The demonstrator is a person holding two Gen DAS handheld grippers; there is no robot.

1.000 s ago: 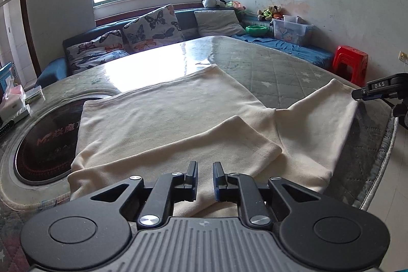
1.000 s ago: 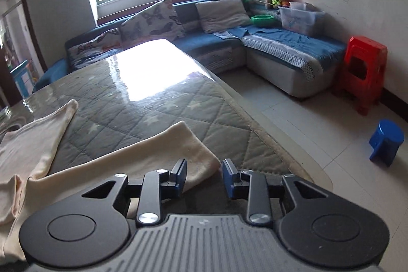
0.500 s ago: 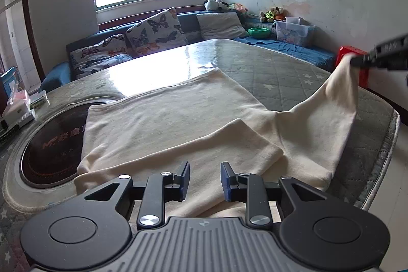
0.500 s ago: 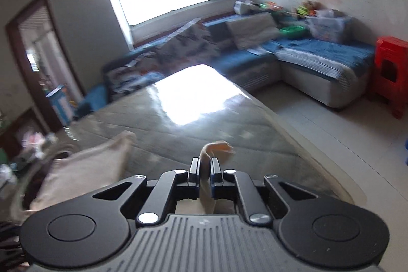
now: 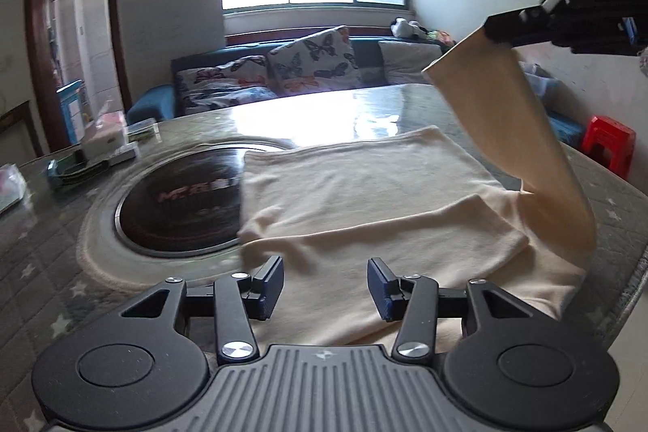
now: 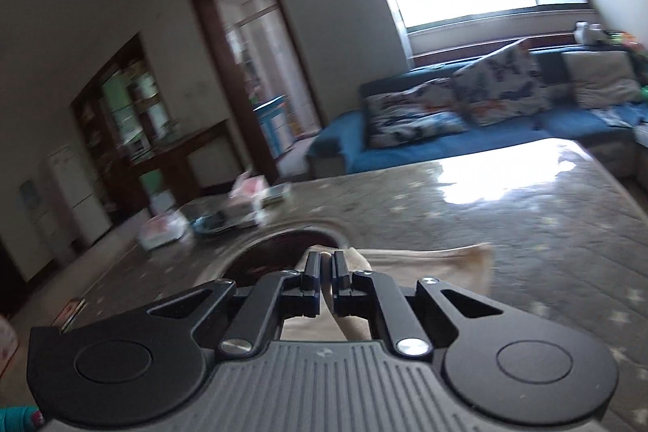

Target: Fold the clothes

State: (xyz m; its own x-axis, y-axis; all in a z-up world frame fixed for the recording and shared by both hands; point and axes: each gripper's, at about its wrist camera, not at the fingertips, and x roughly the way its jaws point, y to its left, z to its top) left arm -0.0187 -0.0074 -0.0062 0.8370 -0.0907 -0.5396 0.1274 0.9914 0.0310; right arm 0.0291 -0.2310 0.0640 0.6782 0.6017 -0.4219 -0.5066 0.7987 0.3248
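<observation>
The quilted tabletop (image 5: 48, 254) is covered at centre by the cream garment (image 5: 364, 189). Its sleeve (image 5: 510, 132) is held raised at 2 o'clock by the clamped right claw (image 6: 326, 272), marked "DAS". The left claw (image 5: 324, 284) is held wide open, empty.

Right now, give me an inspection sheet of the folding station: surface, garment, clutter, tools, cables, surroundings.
Surface: quilted table cover under a glossy sheet, with a dark round inset.
Job's things: cream garment flat on the table, one sleeve lifted in the air.
Clutter: tissue box and small items at the far left edge.
Tools: left tool open, low over the garment's near edge; right tool shut on the sleeve end.
Cables: nothing seen.
Surroundings: blue sofa with butterfly cushions, window, doorway, red stool.
</observation>
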